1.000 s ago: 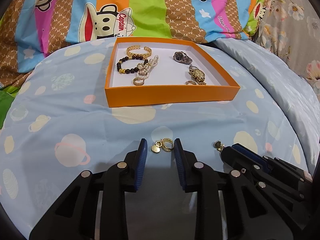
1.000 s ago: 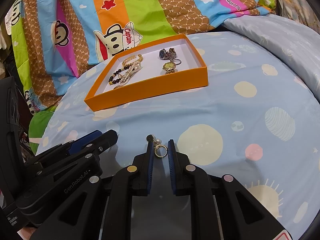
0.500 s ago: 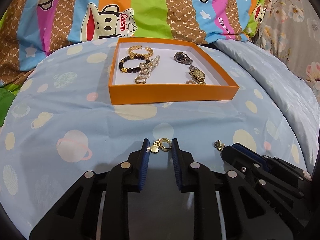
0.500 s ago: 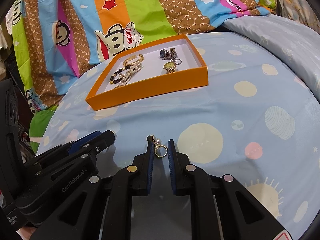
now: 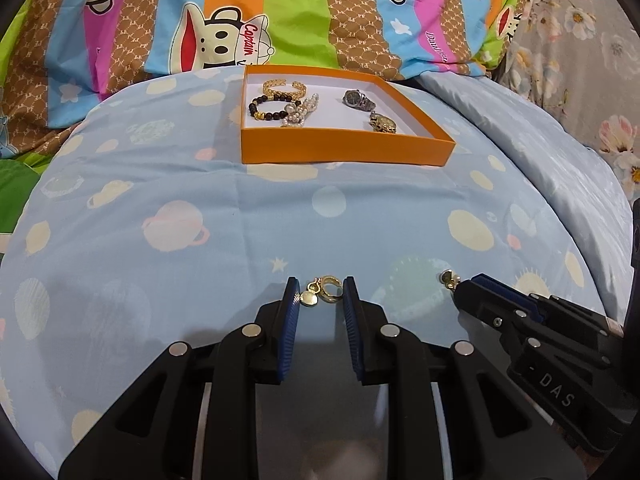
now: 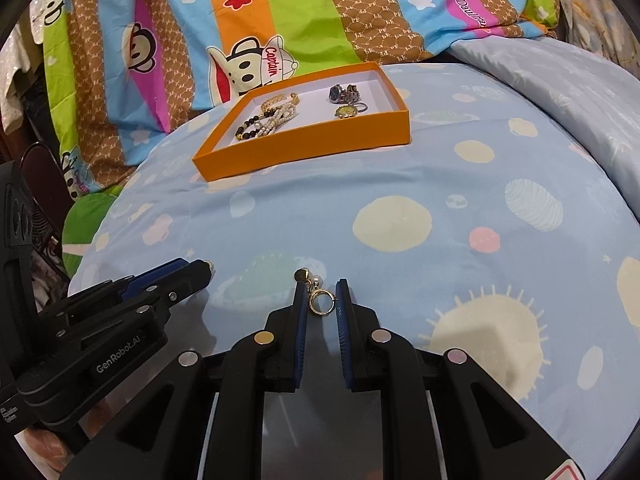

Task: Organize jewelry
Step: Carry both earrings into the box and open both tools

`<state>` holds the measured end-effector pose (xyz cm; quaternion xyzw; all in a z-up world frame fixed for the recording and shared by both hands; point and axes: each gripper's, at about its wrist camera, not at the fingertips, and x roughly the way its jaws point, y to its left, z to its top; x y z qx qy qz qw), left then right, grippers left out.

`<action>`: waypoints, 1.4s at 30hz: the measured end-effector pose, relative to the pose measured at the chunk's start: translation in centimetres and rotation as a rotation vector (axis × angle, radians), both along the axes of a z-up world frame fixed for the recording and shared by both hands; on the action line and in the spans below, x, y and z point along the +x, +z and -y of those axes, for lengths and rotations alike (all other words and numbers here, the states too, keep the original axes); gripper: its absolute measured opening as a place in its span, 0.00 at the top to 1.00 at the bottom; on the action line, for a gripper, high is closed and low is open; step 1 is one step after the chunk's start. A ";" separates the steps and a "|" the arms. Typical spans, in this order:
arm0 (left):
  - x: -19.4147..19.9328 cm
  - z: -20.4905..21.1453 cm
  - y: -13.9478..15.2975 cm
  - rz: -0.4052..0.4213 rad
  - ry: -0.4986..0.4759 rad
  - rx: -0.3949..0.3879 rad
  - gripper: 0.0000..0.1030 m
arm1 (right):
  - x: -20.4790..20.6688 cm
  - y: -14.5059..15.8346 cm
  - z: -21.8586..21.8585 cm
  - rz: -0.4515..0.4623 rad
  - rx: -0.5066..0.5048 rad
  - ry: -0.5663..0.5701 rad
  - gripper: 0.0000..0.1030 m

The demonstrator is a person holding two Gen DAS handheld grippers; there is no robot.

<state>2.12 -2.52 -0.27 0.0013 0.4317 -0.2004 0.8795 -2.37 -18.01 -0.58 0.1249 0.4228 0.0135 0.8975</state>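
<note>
An orange box on the blue bedspread holds bracelets on its left and two watches on its right. My left gripper is shut on a gold earring with a round disc, held above the bedspread in front of the box. My right gripper is shut on a second gold earring with a hoop, a pearl and a round stud. Each gripper shows at the edge of the other's view, with the right one low at the right.
A striped monkey-print quilt lies bunched behind the box. A pale blue quilt is heaped at the right. The bedspread between grippers and box carries nothing.
Both grippers have lifted and drawn back from the box while holding their earrings. The left jaws closed in onto their earring.
</note>
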 end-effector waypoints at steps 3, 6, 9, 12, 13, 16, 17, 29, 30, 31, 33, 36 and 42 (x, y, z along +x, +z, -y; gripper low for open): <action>-0.6 -0.1 0.1 -0.004 -0.001 -0.001 0.79 | -0.2 0.4 -0.1 0.003 0.005 0.004 0.87; -0.8 -0.2 0.2 -0.016 -0.009 -0.005 0.79 | -0.2 1.3 -0.2 0.019 0.006 0.010 0.87; -0.6 -0.3 0.6 -0.019 -0.014 -0.018 0.79 | 0.0 2.1 -0.4 0.038 0.001 0.017 0.87; -0.4 -0.2 1.1 -0.013 -0.017 -0.020 0.79 | 0.4 2.6 -0.4 0.045 0.006 0.021 0.87; -0.2 -0.2 1.4 -0.011 -0.020 -0.022 0.79 | 0.6 2.6 -0.4 0.046 0.011 0.022 0.87; 0.6 -0.1 2.2 0.005 -0.016 -0.023 0.79 | 1.3 2.9 -0.5 0.048 0.014 0.028 0.87; 0.9 0.0 2.4 0.009 -0.016 -0.024 0.79 | 1.6 3.0 -0.6 0.051 0.015 0.032 0.87; 6.3 1.4 6.3 0.107 -0.008 -0.045 0.79 | 6.8 5.8 0.0 0.132 -0.014 0.043 0.87; 6.8 1.5 6.5 0.114 -0.008 -0.046 0.79 | 7.6 6.2 0.2 0.144 -0.021 0.043 0.87; 7.5 1.8 6.9 0.126 -0.008 -0.049 0.79 | 8.2 6.4 0.3 0.153 -0.026 0.043 0.87; 8.5 2.2 7.3 0.143 -0.007 -0.049 0.79 | 9.6 7.0 0.5 0.169 -0.034 0.043 0.87; 10.4 3.2 7.7 0.168 -0.008 -0.042 0.79 | 11.7 7.5 0.8 0.187 -0.048 0.045 0.86; 14.2 4.4 7.1 0.172 0.009 -0.028 0.79 | 15.9 7.2 1.9 0.186 -0.045 0.037 0.86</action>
